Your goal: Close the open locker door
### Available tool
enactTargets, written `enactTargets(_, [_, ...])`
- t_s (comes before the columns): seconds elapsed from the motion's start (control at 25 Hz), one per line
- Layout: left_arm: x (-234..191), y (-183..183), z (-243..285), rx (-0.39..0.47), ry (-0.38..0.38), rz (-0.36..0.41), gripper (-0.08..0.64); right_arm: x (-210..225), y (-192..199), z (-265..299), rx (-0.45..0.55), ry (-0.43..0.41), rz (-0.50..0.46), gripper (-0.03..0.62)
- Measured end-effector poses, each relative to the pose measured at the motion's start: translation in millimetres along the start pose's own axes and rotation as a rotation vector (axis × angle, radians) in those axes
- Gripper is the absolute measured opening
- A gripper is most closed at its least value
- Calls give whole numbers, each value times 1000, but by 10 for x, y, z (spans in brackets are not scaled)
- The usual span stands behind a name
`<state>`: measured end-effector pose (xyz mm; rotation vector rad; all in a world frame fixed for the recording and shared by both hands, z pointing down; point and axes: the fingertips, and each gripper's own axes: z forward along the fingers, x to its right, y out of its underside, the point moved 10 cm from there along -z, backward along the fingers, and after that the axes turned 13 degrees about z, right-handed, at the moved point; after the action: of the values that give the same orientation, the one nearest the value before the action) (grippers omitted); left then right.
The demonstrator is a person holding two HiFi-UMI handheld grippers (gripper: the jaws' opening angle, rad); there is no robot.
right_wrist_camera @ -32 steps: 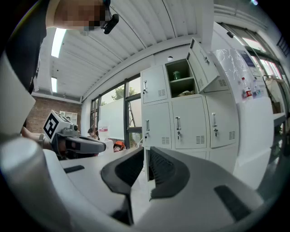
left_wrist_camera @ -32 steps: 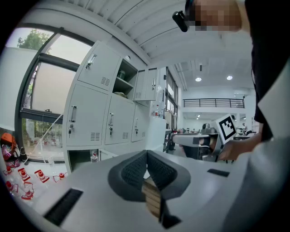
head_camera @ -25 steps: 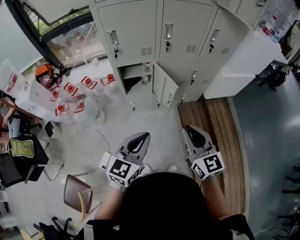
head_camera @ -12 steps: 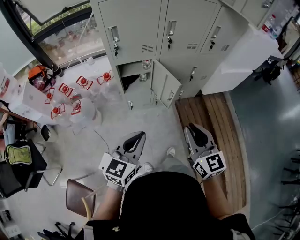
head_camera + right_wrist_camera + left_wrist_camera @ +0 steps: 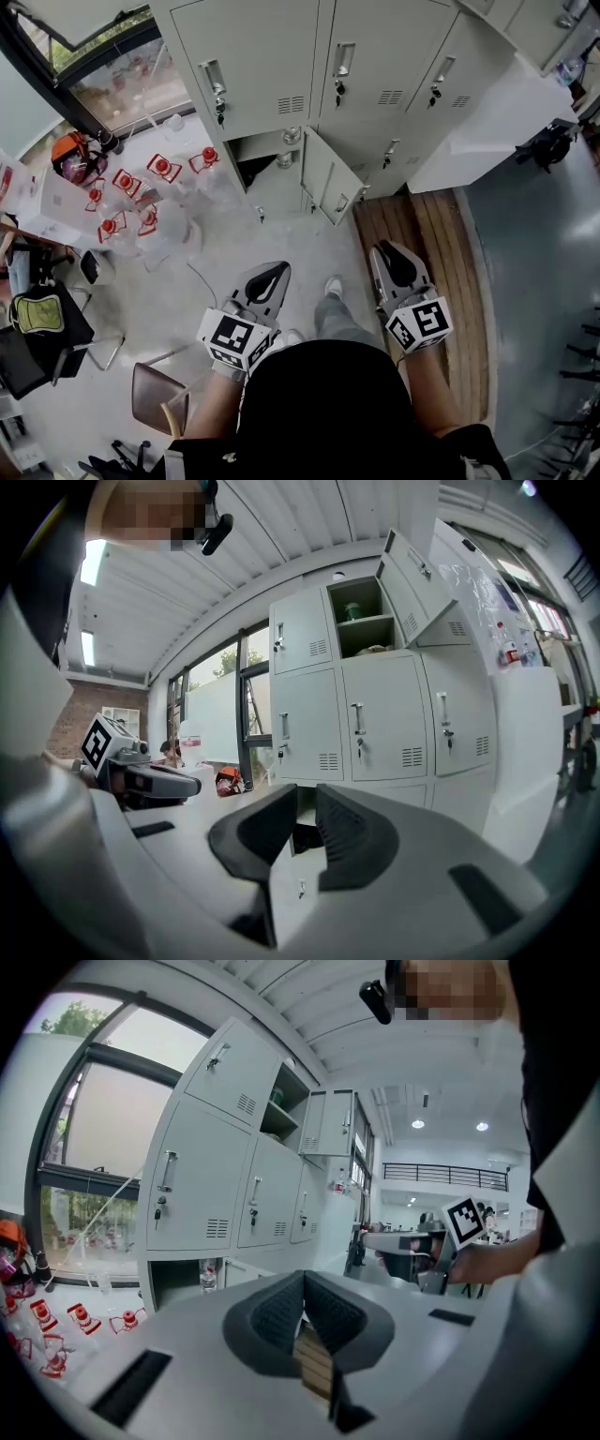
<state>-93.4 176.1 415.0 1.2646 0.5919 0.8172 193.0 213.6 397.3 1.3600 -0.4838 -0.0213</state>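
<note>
Both empty: left hand-held gripper (image 5: 302, 1281) fully together, right hand-held gripper (image 5: 307, 799) narrowly apart.

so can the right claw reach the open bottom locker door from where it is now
Probably not yet. The right claw hangs well short of the open bottom locker door, with floor between them. Nothing blocks the way, so stepping closer should do.

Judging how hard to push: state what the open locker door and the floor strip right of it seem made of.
Open locker door: probably painted sheet metal; thin flat panel, even pale grey matte coat. Floor strip: likely wood planks; brown with parallel board lines, finish not readable.
</note>
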Motion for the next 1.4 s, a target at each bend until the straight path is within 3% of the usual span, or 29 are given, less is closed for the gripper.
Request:
enactTargets(0.48, [-370, -294, 1075, -62, -129, -8, 21, 1052, -438, 1118, -74, -150, 25, 61])
enactTargets(0.72, [-447, -378, 1502, -99, -210, -19, 21, 1597, -463, 1577, -155, -237, 11, 61])
enactTargets(0.88, [-462, -400, 1648, -127, -247, -36, 21, 1838, -404, 1806, -218, -278, 58, 61])
enactTargets(1.16, [-559, -313, 1732, -179, -253, -49, 21, 2051, -144, 2033, -347, -305, 56, 98])
enactTargets(1.4, [-659, -147, 1750, -216, -205, -61, 22, 2132, 246, 2034, -445, -290, 56, 107])
